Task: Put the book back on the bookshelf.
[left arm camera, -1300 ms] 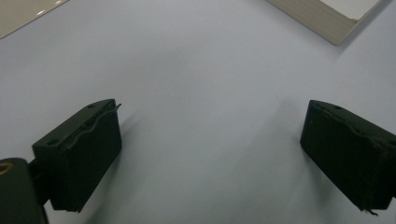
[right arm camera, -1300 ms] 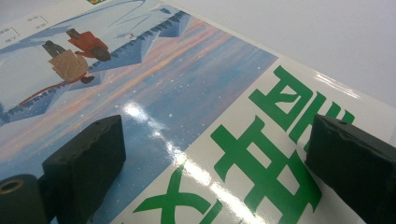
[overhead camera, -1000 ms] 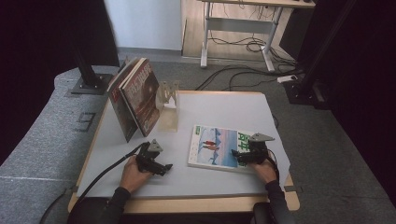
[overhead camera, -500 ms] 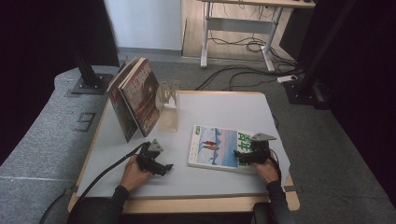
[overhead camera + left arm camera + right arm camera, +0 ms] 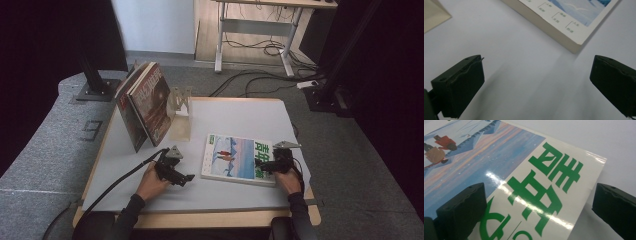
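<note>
White tabletop [image 5: 240, 117], unchanged over the last second. Left gripper [image 5: 536, 85] jaws just widened, nothing between; magazine [image 5: 564, 22] corner just beyond fingertips. Right gripper [image 5: 539, 212] spread, empty, over magazine's green title; pickup not begun.

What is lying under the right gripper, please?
Under the right gripper, whose jaws stand open, lies a magazine with green characters, flat on the white table. Whatever is beneath the magazine is covered and cannot be seen.
</note>
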